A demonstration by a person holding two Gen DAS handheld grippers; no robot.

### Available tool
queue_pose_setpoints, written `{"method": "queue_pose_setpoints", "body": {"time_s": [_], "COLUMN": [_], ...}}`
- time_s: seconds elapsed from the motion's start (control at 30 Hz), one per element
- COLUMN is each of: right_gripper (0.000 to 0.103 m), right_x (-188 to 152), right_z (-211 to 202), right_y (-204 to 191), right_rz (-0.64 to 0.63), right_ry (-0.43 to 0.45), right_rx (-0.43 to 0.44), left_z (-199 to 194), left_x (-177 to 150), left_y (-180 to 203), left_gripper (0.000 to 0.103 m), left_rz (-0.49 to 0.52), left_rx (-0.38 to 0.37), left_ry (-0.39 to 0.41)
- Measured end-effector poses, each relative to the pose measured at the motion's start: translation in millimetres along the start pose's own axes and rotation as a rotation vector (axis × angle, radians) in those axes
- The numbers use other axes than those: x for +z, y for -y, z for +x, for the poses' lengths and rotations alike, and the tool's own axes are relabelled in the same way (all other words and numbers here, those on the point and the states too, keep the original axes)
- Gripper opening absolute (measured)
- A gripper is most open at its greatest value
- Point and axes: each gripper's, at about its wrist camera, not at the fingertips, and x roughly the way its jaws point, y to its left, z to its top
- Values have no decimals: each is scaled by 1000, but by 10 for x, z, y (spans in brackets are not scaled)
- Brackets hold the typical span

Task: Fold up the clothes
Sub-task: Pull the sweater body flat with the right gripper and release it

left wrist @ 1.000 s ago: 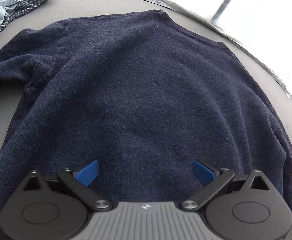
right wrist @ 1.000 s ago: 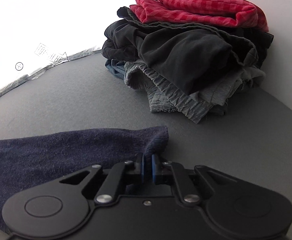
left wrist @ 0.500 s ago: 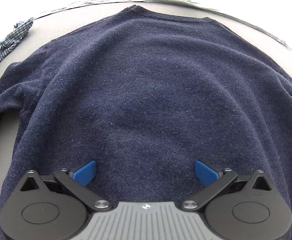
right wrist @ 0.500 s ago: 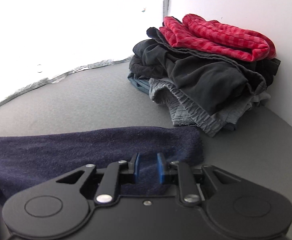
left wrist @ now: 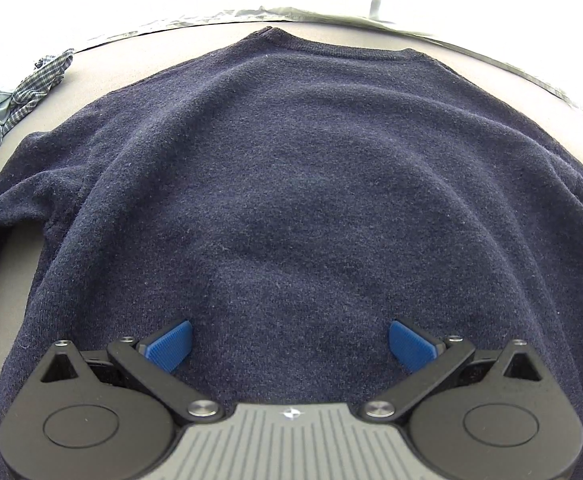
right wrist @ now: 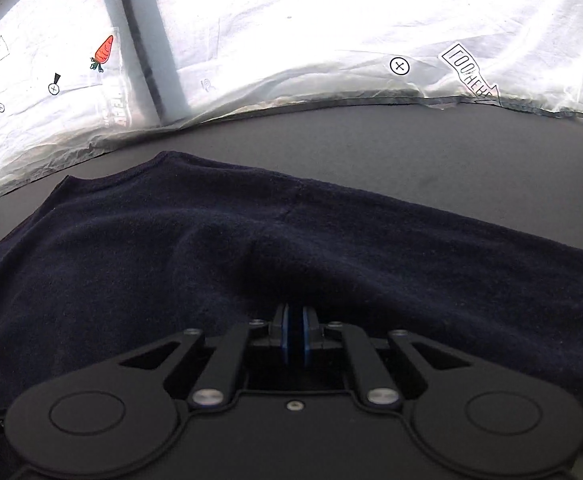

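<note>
Sleeve fold in hand: right gripper (right wrist: 294,330) pinched on sweater (right wrist: 251,248) fabric, frame centre. Left gripper (left wrist: 290,344) wide, empty, above body. Next: lay sleeve across body.

One navy sweater (left wrist: 291,200), two grippers, the left gripper (left wrist: 289,344) and the right gripper (right wrist: 294,330), one checked cloth (left wrist: 31,88) at ten o'clock, one carrot sticker (right wrist: 103,50), one grey table (right wrist: 411,152)

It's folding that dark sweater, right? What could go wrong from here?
The right tool pinches only a small bit of the sweater, so the knit could slip out mid-fold. The left tool hangs open over the body, pinning nothing, so the whole sweater might drag across the table and the sleeve land crooked.
</note>
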Motion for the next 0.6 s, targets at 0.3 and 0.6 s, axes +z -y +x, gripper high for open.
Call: {"method": "queue_pose_setpoints", "body": {"time_s": [0.3,0.6], "right_gripper": [13,61], "right_x": [-182,-505], "right_z": [-232,-933], "right_y": [104,-142], "right_rz": [20,-36], "right_ry": [-38,18], "right_rx": [13,-51], "left_z": [-25,-371], "left_x": [-63,-402], "left_y": [28,-270], "left_gripper": [103,103], "left_rz": [-12,-146], "left_rx": [14,-195], "left_ry": [54,61]}}
